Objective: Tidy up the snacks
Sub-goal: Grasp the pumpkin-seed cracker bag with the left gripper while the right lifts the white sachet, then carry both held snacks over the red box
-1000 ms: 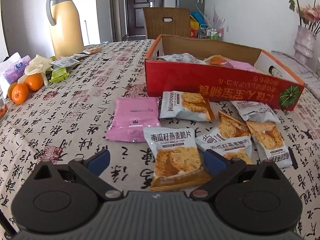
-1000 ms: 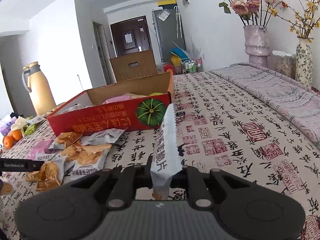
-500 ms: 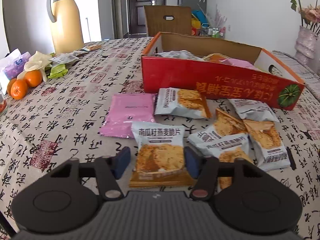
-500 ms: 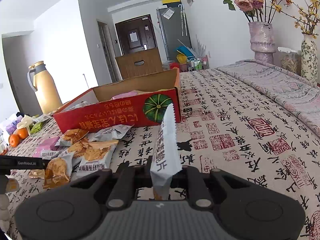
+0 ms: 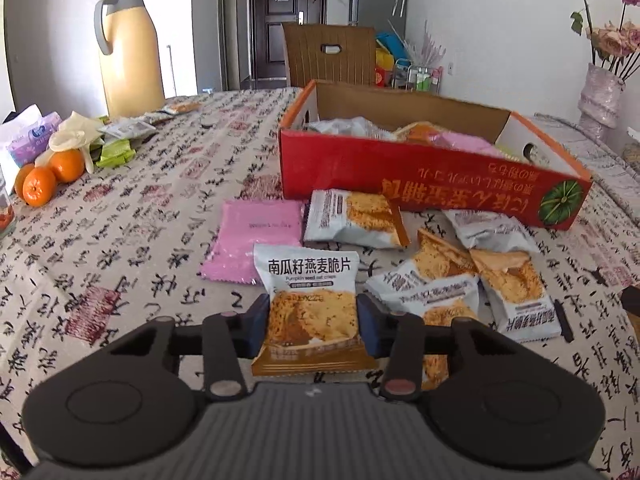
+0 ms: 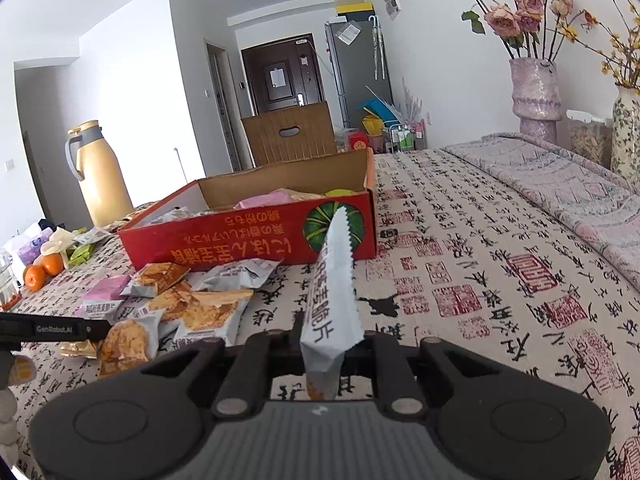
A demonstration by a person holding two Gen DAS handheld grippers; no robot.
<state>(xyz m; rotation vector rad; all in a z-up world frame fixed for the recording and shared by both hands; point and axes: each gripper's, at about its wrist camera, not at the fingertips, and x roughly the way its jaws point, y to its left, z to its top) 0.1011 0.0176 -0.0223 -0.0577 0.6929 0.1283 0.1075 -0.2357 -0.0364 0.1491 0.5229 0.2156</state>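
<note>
The left gripper's [image 5: 312, 328] blue fingers [image 5: 256, 326] have just been closing and now press both side edges of a pumpkin seed oat crisps packet [image 5: 310, 304] lying on the table. The right gripper [image 6: 324, 354] is clamped tight on another crisps packet [image 6: 332, 304], held edge-up above the tablecloth [image 6: 480, 280], a pale cloth printed with black calligraphy and red seals. More crisp packets [image 5: 508, 280] and a pink sachet [image 5: 256, 244] lie just before the open red cardboard box [image 5: 400, 168], which holds more snacks. Tangerines [image 5: 40, 184] and a yellow thermos jug [image 5: 128, 48] stand far left; vases of dried roses [image 6: 534, 96] stand by the white wall, a dark door [image 6: 284, 76] beyond.
</note>
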